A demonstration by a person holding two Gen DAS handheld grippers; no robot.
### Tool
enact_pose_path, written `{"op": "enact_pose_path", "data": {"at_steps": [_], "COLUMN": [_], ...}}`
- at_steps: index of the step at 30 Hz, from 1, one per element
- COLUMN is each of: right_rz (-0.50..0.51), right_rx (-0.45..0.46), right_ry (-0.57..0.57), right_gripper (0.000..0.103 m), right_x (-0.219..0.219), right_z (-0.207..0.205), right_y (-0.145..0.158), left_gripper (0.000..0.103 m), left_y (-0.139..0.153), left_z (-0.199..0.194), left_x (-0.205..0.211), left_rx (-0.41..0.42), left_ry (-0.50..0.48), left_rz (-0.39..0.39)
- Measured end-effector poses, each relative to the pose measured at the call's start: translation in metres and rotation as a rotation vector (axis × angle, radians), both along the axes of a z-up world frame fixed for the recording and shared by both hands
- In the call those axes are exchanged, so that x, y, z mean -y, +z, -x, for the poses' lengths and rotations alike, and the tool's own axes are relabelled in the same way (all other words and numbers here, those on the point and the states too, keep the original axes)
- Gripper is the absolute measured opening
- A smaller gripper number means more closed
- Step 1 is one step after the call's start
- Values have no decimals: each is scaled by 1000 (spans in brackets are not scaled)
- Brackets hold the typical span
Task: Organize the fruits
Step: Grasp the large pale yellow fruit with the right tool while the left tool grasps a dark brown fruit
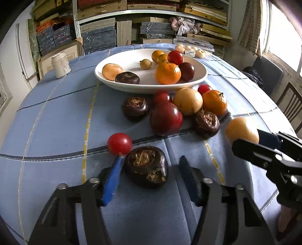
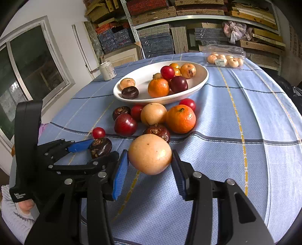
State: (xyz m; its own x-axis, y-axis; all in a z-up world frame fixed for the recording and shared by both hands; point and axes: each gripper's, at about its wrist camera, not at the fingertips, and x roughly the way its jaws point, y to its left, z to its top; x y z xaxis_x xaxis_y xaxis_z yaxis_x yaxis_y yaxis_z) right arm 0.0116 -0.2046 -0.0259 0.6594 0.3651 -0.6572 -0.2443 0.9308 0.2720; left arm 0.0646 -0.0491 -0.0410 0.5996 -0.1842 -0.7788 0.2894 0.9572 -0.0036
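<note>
backdrop: shelves (image 2: 198, 11) stacked with boxes behind a table covered in a blue checked cloth (image 2: 236, 132).
far side: a white can (image 2: 107, 70) at the far left, a clear pack of pale fruit (image 2: 224, 56) at the far right.
bowl: a white bowl (image 2: 198, 83) past the loose fruit, holding a mandarin, plums, cherry tomatoes and a water chestnut.
in the way: a loose cluster just near of the bowl, with a dark plum (image 1: 166, 118), a pale round fruit (image 1: 187, 101), a mandarin (image 1: 215, 102) and two more chestnuts touching or nearly so.
left gripper (image 1: 149, 167): jaws apart, straddling a dark water chestnut (image 1: 146, 166) on the cloth; the left blue pad sits at its side, a gap shows on the right; a cherry tomato (image 1: 119, 144) lies just beyond the left fingertip.
right gripper (image 2: 150, 158): pinching a tan round fruit (image 2: 150, 153) between both blue pads, near of the cluster.
</note>
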Motion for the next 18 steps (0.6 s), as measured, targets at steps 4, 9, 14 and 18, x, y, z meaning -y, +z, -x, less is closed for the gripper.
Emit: {"op": "enact_pose_path", "data": {"at_steps": [4, 9, 14, 18], "right_rz": [-2, -4, -8, -10], "right_rx": [-2, -4, -5, -2], "right_ry": [-1, -2, -4, -8], "right_gripper": [45, 45, 45, 45], "right_x": [0, 0, 1, 2], "right_z": [0, -1, 0, 0], "right_y": [0, -1, -2, -2], "left_gripper": [45, 45, 45, 45], "left_y": [1, 1, 9, 15], "left_z": [-2, 0, 8, 12], "left_x": [0, 0, -3, -4], "left_rx": [4, 7, 57, 111], "left_ry": [0, -8, 9, 38], "left_rz": [5, 9, 8, -14]}}
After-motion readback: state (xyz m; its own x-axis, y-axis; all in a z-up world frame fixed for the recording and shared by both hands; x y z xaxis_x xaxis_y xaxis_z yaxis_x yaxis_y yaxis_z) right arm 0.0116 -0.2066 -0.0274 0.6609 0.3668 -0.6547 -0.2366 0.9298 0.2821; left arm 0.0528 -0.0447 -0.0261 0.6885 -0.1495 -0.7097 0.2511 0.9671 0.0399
